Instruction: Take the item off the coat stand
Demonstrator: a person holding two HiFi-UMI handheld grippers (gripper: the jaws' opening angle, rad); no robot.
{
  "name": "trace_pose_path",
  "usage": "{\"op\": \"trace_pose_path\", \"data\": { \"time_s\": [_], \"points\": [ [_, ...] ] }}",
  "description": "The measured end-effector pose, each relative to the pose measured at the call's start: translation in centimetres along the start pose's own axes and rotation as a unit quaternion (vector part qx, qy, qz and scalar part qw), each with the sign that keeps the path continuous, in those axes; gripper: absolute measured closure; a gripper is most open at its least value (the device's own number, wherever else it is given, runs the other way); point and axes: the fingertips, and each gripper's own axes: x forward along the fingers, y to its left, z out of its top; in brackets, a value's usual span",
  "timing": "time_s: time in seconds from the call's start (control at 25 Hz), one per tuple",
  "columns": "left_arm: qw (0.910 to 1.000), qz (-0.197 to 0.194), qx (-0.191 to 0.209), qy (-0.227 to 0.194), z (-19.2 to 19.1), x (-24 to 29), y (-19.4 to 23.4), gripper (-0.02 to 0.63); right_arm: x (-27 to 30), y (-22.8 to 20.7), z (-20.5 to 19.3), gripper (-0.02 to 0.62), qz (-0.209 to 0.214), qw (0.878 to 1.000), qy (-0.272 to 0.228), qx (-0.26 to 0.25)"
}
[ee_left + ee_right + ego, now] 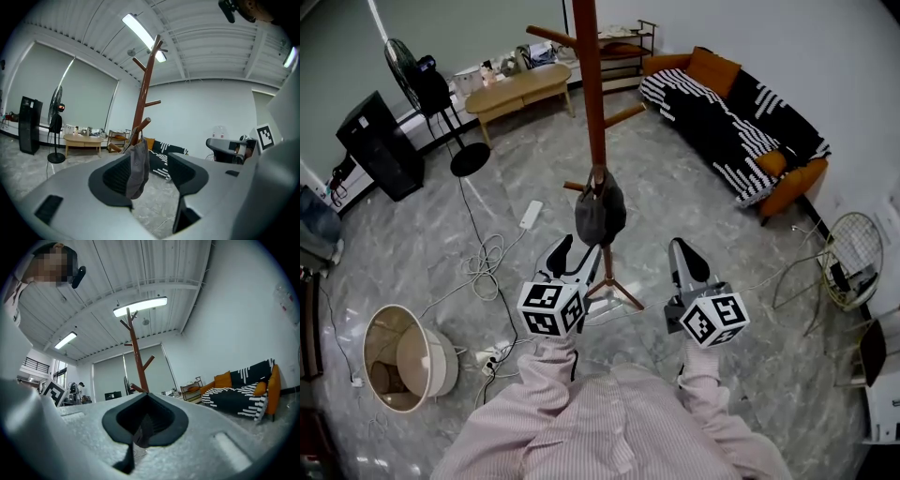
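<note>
A tall wooden coat stand [592,94] rises from the marble floor just ahead of me. A dark grey cap [600,212] hangs on one of its low pegs. My left gripper [572,257] is open just below and in front of the cap. In the left gripper view the coat stand [143,101] stands beyond the left gripper [151,164], and the cap [137,169] hangs in the gap close to the left pad; I cannot tell whether it touches. My right gripper [686,261] is shut and holds nothing, off to the right of the stand. The right gripper [144,397] points toward the coat stand [136,357].
An orange sofa with a striped black-and-white blanket [727,117] lines the right wall. A low wooden table [520,87], a standing fan [427,89] and a black tower [380,145] are at the back left. Cables and a power strip [531,214] lie on the floor. A round heater [398,356] is at the near left.
</note>
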Motion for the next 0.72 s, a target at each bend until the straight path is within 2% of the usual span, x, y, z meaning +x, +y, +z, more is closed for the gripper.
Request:
{"op": "trace_pose_path", "data": {
  "time_s": [0.24,0.72],
  "points": [
    [0.9997,0.008,0.004,0.021,-0.5,3.1,1.4,0.377,2.1,-1.1,-0.1,0.591,0.007,1.000,0.004,0.004],
    [0.9956,-0.003,0.011,0.093,-2.8,8.6,3.3,0.376,4.9,-2.6,-1.5,0.591,-0.013,1.000,0.019,0.021]
  ]
}}
